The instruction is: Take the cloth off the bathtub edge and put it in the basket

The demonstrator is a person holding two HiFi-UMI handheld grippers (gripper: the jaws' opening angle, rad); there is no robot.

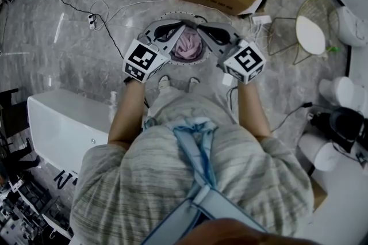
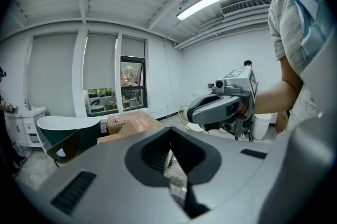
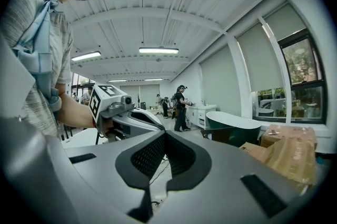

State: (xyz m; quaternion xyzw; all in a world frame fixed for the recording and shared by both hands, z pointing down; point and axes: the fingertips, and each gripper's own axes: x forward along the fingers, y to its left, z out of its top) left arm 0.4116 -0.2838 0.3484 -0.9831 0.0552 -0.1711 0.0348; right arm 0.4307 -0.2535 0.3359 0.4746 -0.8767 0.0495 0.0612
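Hovering over the basket (image 1: 183,63), my left gripper (image 1: 179,25) and right gripper (image 1: 202,27) both have their jaws pressed together on nothing. The pink cloth (image 1: 188,45) lies inside the basket, between the grippers, at twelve o'clock from my shoes (image 1: 165,81).

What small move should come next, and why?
Probably just draw both hands back and stop: the pink cloth already lies in the basket, and the left gripper and right gripper beside it are shut with nothing between their jaws.
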